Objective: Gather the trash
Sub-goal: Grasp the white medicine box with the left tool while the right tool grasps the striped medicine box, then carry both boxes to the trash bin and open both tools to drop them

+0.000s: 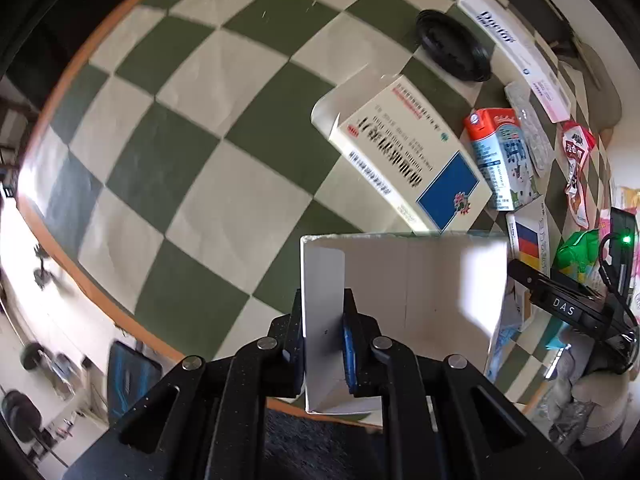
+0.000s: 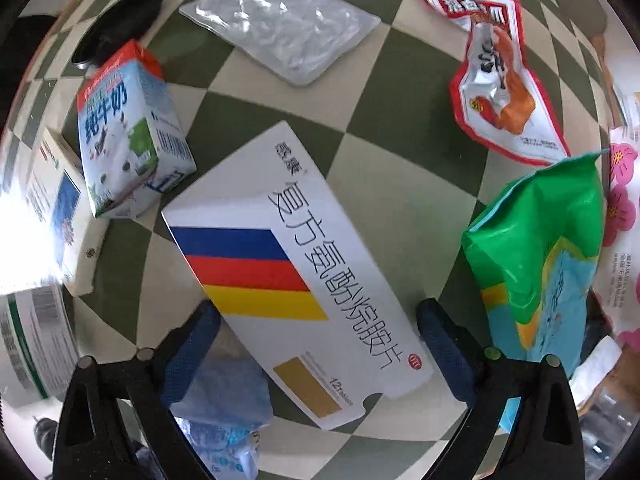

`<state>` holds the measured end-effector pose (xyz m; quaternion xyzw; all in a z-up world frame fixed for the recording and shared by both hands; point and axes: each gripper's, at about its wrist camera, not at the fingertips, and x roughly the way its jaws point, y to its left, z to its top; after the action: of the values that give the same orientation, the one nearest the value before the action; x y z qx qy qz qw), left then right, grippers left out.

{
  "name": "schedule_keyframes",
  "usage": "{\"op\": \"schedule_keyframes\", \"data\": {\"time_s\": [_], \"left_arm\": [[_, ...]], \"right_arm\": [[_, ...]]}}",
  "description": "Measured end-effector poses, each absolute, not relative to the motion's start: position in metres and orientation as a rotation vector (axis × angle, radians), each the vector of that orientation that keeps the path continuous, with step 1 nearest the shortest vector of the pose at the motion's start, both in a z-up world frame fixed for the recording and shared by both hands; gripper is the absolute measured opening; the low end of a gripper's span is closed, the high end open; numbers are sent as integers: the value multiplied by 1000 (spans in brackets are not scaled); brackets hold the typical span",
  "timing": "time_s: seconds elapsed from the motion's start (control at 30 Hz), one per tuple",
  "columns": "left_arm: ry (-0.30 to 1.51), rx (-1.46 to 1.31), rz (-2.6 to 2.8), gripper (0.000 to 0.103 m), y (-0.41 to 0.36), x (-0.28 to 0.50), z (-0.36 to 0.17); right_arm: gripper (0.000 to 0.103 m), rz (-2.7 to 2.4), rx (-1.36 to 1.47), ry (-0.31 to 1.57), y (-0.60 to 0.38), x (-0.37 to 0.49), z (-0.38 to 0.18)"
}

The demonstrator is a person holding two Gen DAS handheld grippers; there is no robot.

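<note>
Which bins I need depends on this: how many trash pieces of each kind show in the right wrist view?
White cardboard medicine boxes: 3 (striped, blue-square, green-banded)
Blue-and-white milk carton: 1
Foil snack pouches: 2 (red, green)
Clear plastic blister sheet: 1
Black round lid: 1
Pink flowered packet: 1
Crumpled blue plastic bag: 1
Total: 10

Surface (image 2: 248, 112) green-and-cream checked; medicine box (image 2: 304, 264) white, striped blue, red, yellow; wrapper (image 2: 536, 248) green.
</note>
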<state>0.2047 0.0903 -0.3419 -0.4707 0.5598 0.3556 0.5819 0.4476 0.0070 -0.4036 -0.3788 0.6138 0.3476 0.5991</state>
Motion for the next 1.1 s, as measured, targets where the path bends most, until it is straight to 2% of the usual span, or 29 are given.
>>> {"op": "schedule_keyframes", "data": {"time_s": [0.2, 0.37, 0.77, 0.97, 1.1], "left_arm": [[1300, -936, 886, 11, 94, 217, -321], [1272, -826, 929, 11, 102, 212, -296], [1116, -641, 899, 11, 81, 157, -221], [1062, -588, 802, 11, 57, 102, -201], [1085, -593, 738, 11, 38, 49, -207]], "right_arm": [[88, 805, -804, 1427, -3, 439, -395], [85, 790, -687, 1414, -10, 429, -370], [82, 782, -442, 1222, -31, 407, -250], [82, 803, -338, 1161, -62, 336, -206], [82, 800, -265, 1157, -96, 265, -192]]}}
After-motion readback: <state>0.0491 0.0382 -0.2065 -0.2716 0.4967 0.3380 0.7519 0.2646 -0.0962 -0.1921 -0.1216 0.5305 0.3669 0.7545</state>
